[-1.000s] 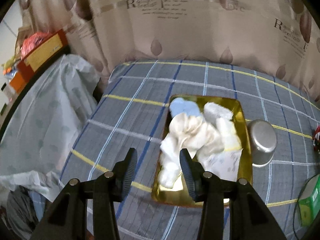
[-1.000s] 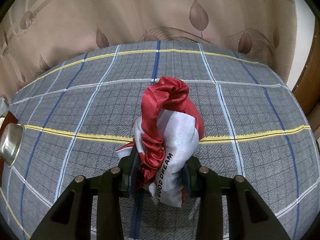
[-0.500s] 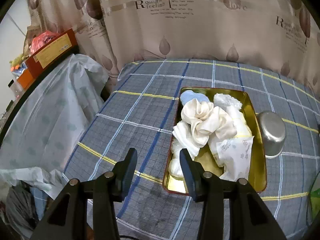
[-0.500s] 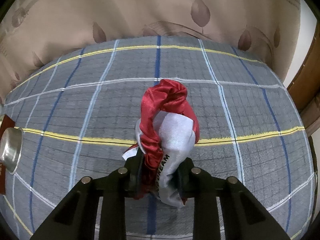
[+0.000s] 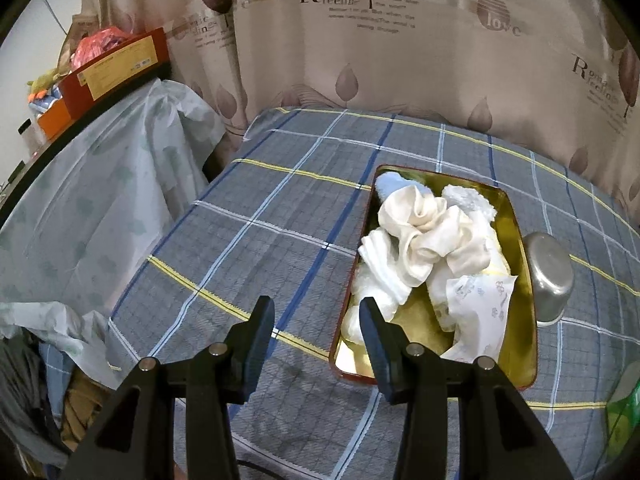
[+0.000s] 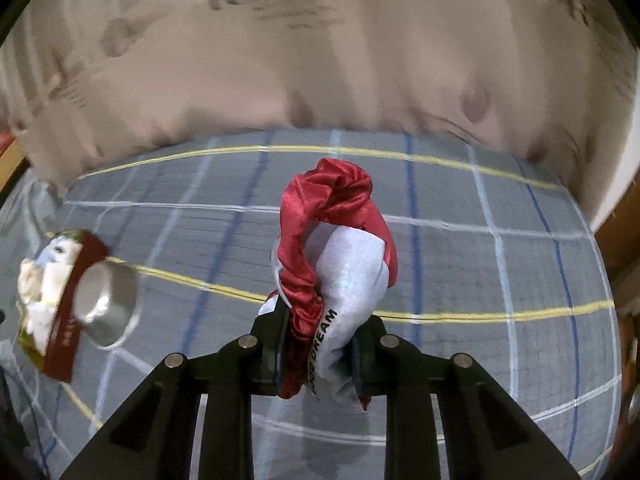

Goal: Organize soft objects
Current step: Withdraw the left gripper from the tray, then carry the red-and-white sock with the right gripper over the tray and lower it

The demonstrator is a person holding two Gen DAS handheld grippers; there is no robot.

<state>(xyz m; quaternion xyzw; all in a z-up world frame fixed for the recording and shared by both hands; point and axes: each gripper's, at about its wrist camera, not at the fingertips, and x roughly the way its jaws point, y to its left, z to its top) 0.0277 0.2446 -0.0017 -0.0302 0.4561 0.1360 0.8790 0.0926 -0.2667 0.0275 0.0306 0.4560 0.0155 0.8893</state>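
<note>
Red satin and white printed cloth bundle [image 6: 340, 264]: light, limp, slippery; right gripper [image 6: 320, 356] jaws pinched its lower folds; left gripper [image 5: 316, 332] jaws stood spread, empty.

A grey plaid cloth [image 5: 280, 216] with blue, white and yellow lines is spread over the bench. Behind it, a beige curtain [image 5: 400, 60] printed with leaves and lettering is hung. At left, furniture is draped with pale plastic sheeting [image 5: 100, 200], possibly a cabinet.
</note>
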